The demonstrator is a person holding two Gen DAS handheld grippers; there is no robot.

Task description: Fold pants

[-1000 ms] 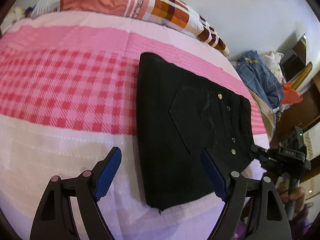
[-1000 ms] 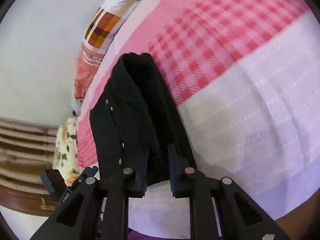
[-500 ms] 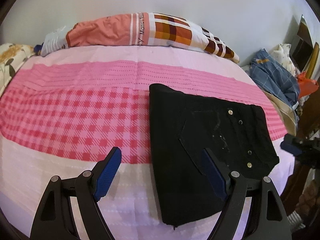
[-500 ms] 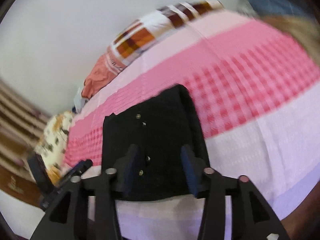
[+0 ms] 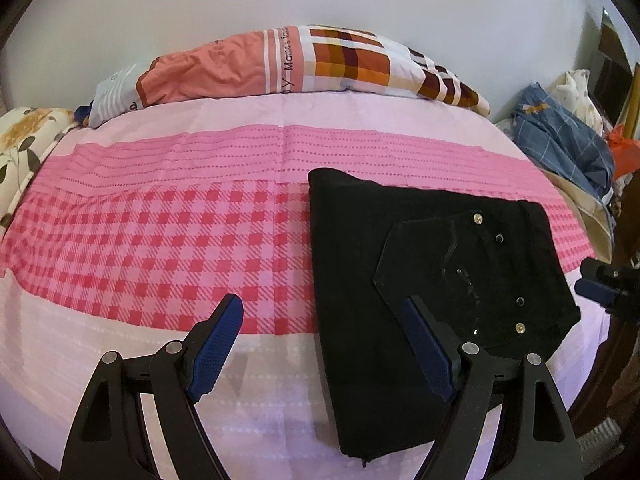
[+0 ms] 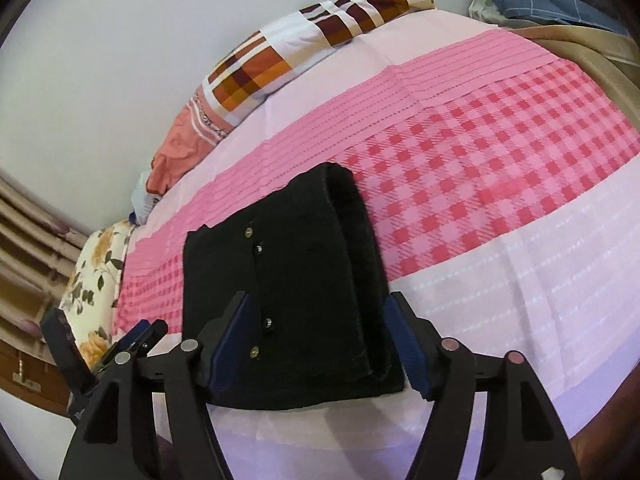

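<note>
The black pants [image 5: 380,280] lie folded into a compact rectangle on the pink checked bed sheet [image 5: 160,240], back pocket with metal studs facing up. They also show in the right wrist view [image 6: 304,280], with the thick folded edge on the right. My left gripper [image 5: 324,344] is open and empty, held above the bed at the pants' left edge. My right gripper [image 6: 316,348] is open and empty, its fingers standing either side of the pants' near end. The right gripper's tip [image 5: 600,288] shows at the right edge of the left wrist view.
A patchwork pillow [image 5: 320,64] lies along the wall at the bed's far side. A floral pillow [image 5: 24,140] is at the left. A heap of blue and white clothes [image 5: 560,136] sits beyond the bed's right end. Wooden furniture [image 6: 24,372] stands by the bed.
My right gripper let go of the pants' edge, opened wide and drew back. My left gripper pulled back and up, still open. The pants lie flat.
</note>
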